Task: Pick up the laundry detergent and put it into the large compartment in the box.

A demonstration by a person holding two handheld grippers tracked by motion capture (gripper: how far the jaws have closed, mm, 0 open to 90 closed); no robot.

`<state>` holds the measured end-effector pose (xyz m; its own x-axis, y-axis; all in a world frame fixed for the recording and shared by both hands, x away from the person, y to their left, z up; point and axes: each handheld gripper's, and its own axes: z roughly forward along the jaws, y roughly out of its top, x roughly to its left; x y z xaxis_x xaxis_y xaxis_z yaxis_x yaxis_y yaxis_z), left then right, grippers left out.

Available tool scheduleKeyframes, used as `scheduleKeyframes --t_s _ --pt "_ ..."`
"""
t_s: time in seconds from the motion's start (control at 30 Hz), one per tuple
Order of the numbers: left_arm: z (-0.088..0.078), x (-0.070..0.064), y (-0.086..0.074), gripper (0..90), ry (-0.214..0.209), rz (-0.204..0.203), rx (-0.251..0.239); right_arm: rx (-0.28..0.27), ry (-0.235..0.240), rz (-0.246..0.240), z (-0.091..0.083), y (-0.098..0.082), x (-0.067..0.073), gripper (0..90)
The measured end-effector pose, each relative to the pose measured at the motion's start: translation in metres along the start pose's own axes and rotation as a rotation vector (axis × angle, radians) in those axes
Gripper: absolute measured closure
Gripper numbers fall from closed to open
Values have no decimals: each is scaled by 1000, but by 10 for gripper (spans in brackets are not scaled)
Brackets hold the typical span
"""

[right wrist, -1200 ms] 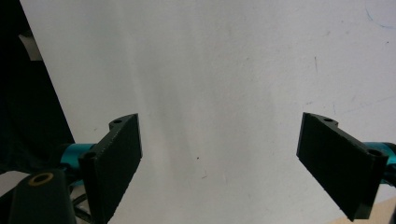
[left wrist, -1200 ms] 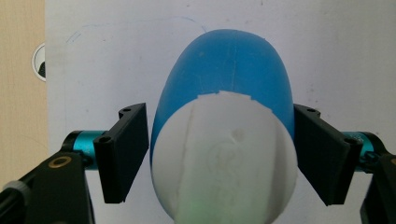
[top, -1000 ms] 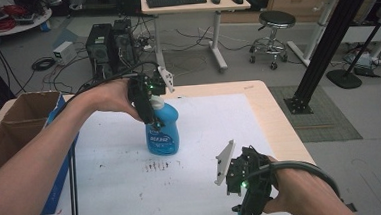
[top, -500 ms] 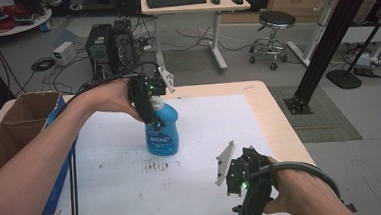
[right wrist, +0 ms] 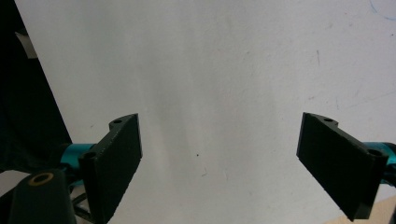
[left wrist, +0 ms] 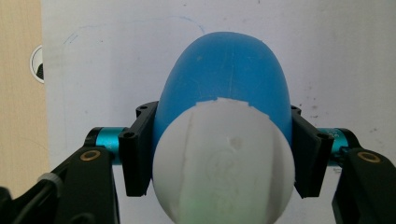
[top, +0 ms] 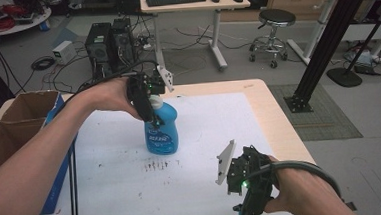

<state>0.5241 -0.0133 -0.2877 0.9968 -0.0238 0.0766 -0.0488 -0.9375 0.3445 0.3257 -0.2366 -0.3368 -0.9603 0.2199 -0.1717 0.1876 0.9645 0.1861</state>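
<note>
At the far left of the high view, an open cardboard box (top: 14, 123) stands at the left edge of the worktop (top: 257, 91), with a blue panel against its right side. A white sheet (top: 133, 191) covers most of the worktop surface and carries small dark marks near its centre.

The person's left forearm reaches in from the lower left to the left gripper (top: 151, 117), which is positioned over the upper part of the blue bottle (top: 161, 132). The bottle stands upright on the white sheet, left of centre and toward the far side of the worktop, with its label facing the camera. In the left gripper view, the left gripper (left wrist: 219, 154) points down along the bottle: the white cap (left wrist: 224, 163) is nearest the camera and the blue body (left wrist: 229, 70) lies beyond it. The fingers (left wrist: 137, 154) have just been closing and now press against both sides of the bottle at the neck, directly under the cap. The bottle is therefore clamped between them.

At the lower right of the high view, the right gripper (top: 241, 197) is held low over the near right part of the white sheet, well apart from the bottle. In the right gripper view, the right gripper (right wrist: 219, 163) has its fingers (right wrist: 116, 158) spread wide, with bare white sheet between them.
</note>
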Motion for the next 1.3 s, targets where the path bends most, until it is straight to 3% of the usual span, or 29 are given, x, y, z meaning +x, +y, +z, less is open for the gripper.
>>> scheduleKeyframes --t_s 0.2,0.9,1.3 --pt "0 -1 0 370 3 9 3 2 -2 0 1 0 0 133" --pt "-1 -4 6 378 30 -37 23 5 -6 3 0 -2 0 133" --pt "-21 -12 8 379 27 -93 22 -4 -10 -3 -2 -1 2 133"
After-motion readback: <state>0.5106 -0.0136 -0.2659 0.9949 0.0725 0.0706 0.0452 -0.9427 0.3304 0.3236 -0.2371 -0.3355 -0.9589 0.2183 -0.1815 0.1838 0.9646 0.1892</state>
